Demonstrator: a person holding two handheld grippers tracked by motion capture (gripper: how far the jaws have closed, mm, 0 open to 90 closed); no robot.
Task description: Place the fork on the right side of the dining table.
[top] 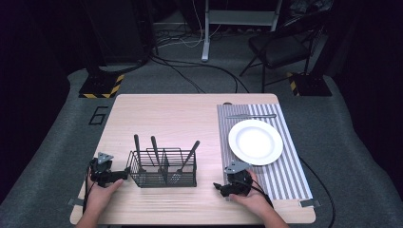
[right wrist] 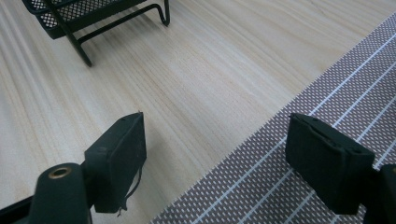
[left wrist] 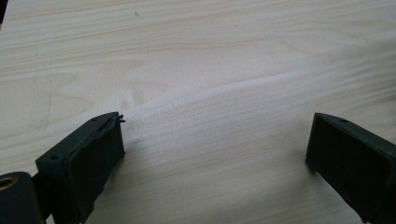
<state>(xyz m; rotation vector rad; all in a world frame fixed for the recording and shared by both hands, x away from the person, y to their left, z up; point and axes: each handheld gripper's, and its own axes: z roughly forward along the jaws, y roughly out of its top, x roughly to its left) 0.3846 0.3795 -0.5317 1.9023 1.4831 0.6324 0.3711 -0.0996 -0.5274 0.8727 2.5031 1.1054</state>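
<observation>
Claws, left (left wrist: 215,140) and right (right wrist: 215,154), gape wide, holding nothing, near the caddy (top: 162,167).

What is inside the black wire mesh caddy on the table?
The wire mesh caddy holds three utensils standing handle-up: two dark handles toward the left and a fork leaning right. The mesh and dividers hide the lower ends of the left two, so their type is unclear.
</observation>
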